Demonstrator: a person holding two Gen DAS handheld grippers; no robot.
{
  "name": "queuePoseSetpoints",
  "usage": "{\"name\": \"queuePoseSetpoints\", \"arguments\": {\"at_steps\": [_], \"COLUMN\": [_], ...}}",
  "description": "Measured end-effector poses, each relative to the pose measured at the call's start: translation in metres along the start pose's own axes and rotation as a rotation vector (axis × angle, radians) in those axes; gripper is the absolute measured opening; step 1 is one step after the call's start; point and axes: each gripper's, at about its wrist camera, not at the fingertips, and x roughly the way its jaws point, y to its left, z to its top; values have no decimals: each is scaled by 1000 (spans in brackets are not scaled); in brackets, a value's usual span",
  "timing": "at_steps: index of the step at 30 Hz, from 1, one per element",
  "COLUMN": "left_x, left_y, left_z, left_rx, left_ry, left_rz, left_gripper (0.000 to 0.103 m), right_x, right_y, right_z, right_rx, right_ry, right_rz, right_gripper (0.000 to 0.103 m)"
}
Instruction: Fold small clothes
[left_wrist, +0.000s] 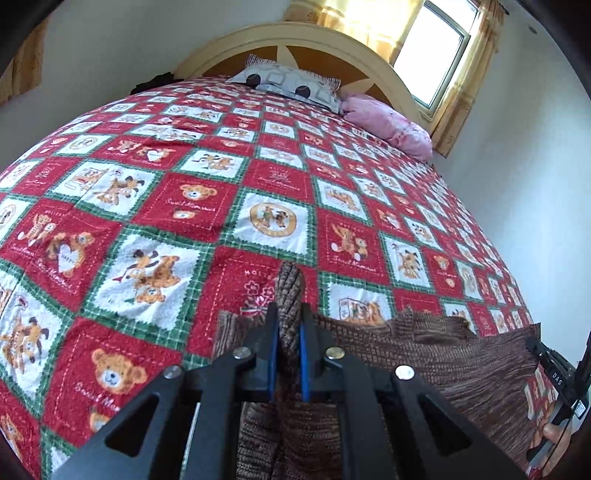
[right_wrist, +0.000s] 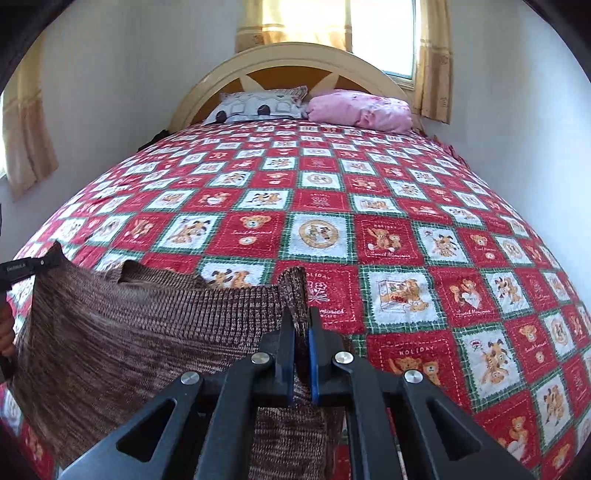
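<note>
Left gripper and right gripper each pinch the brown knit garment, stretched between them.

Daylight only, source is the window behind the headboard; panes blown out to white in both views, curtains glowing with glare. Bedspread evenly lit, shadows soft and weak. Heavy fisheye: bed bulges, walls curve, black vignette in corners. Centre sharp; knit fabric at lower left edge smeared with blur.
</note>
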Motion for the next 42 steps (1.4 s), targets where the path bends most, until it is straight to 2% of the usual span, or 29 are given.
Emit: {"name": "queuePoseSetpoints", "arguments": {"at_steps": [6, 9, 10, 11, 13, 17, 18, 19, 20, 21, 23, 25, 27, 29, 32, 34, 36, 38, 39, 40, 42], "left_x": [21, 33, 31, 31, 31, 20, 10, 1, -13, -26, -47, -62, -73, -77, -73, -69, -67, -76, -81, -88, -100], "left_y": [0, -3, -4, -5, -7, -14, -13, -12, -10, -8, -8, -14, -26, -40, -53, -51, -39, -20, -12, 2, 19], "left_z": [2, -7, -7, -7, -9, -9, -10, -11, -13, -15, -22, -32, -49, -67, -95, -110, -120, -129, -130, -133, -138], "left_rx": [18, 53, 60, 72, 90, 166, 182, 184, 185, 189, 199, 206, 217, 233, 248, 230, 201, 128, 83, 17, -50], "left_ry": [12, 61, 54, 60, 67, 66, 56, 42, 13, -18, -51, -48, -39, -19, 26, 54, 82, 67, 67, 61, 32], "left_rz": [55, 101, 116, 143, 163, 235, 243, 262, 292, 320, 342, 326, 280, 237, 238, 262, 300, 313, 316, 314, 289], "left_gripper": [10, 11, 18, 18, 19, 35, 38, 51, 64, 67, 68, 68, 68, 69, 73, 73, 73, 79, 81, 81, 80], "right_x": [20, 39, 46, 52, 69, 71, 63, 52, 31, 11, -24, -52, -71, -82, -96, -98, -93, -82, -80, -87, -91], "right_y": [-1, -6, -10, -12, -15, -27, -38, -47, -62, -72, -82, -79, -64, -48, -8, 18, 30, 39, 42, 44, 41], "right_z": [5, 1, -1, -4, -6, -3, -1, 1, 1, -1, -6, -14, -30, -45, -72, -91, -109, -128, -138, -145, -148], "right_rx": [-12, 11, 26, 35, 41, 86, 137, 184, 257, 306, 328, 287, 249, 220, 119, 42, 20, 21, 13, 4, 26], "right_ry": [4, 52, 78, 99, 180, 205, 199, 177, 115, 55, -34, -65, -38, -17, 5, 21, 62, 149, 153, 99, 93], "right_rz": [-63, -110, -118, -121, -72, 17, 70, 96, 113, 99, 27, -13, 53, 82, 117, 97, 128, 167, 162, 156, 163], "right_gripper": [5, 5, 5, 5, 5, 6, 6, 7, 7, 7, 8, 8, 8, 8, 8, 8, 8, 8, 8, 8, 8]}}
